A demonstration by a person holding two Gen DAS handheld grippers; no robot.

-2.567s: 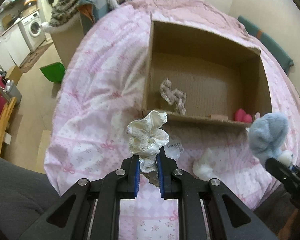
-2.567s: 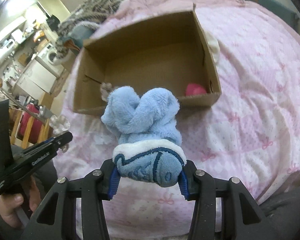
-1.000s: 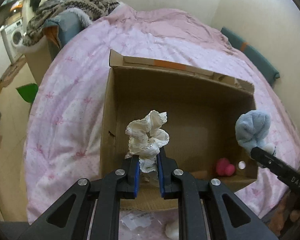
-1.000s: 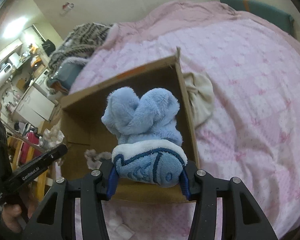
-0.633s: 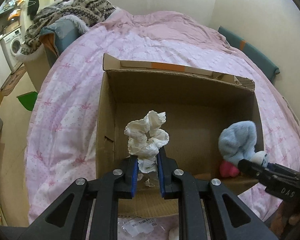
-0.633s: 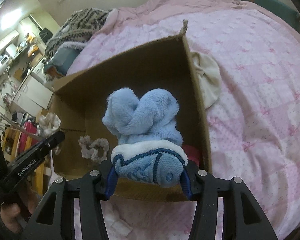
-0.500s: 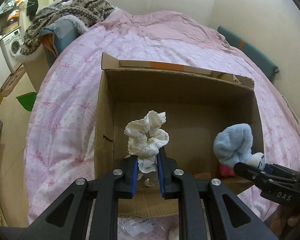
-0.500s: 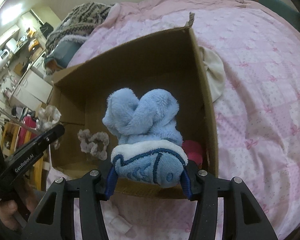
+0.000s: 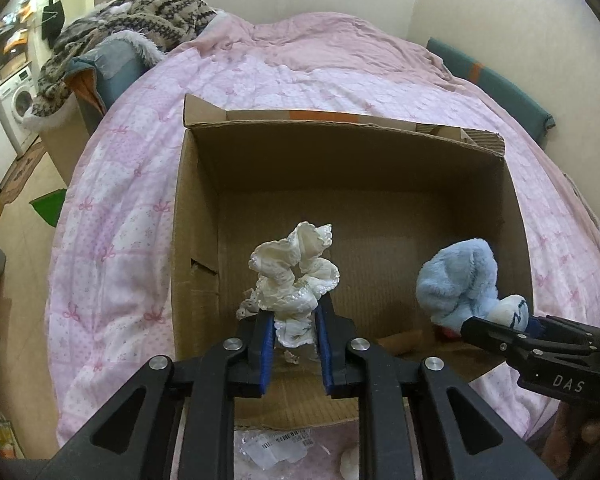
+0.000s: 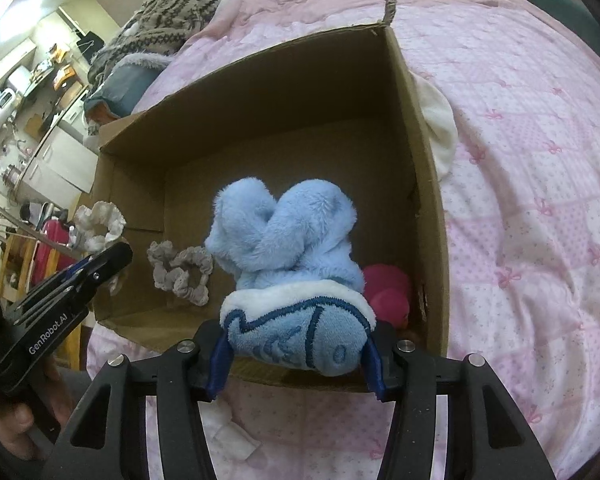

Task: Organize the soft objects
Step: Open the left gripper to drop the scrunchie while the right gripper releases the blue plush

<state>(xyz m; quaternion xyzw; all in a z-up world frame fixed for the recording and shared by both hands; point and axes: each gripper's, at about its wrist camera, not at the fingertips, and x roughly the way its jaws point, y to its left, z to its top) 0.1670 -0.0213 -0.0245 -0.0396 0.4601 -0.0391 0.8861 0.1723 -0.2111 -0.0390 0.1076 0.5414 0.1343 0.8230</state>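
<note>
The left tool (image 9: pixel 295 330) clamps a white scrunchie (image 9: pixel 296 270) and the right tool (image 10: pixel 296 354) clamps a blue plush (image 10: pixel 288 256), both poised over the open cardboard box (image 9: pixel 196 216) (on the bed (image 9: pixel 112 216)), apparently for dropping in beside 1 grey scrunchie (image 10: pixel 180 268).

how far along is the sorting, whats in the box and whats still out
Done: a grey scrunchie and a pink item lie in the cardboard box. In hand: left tongs grip a white scrunchie, right tongs a blue plush, both over the box. Left: release them.
</note>
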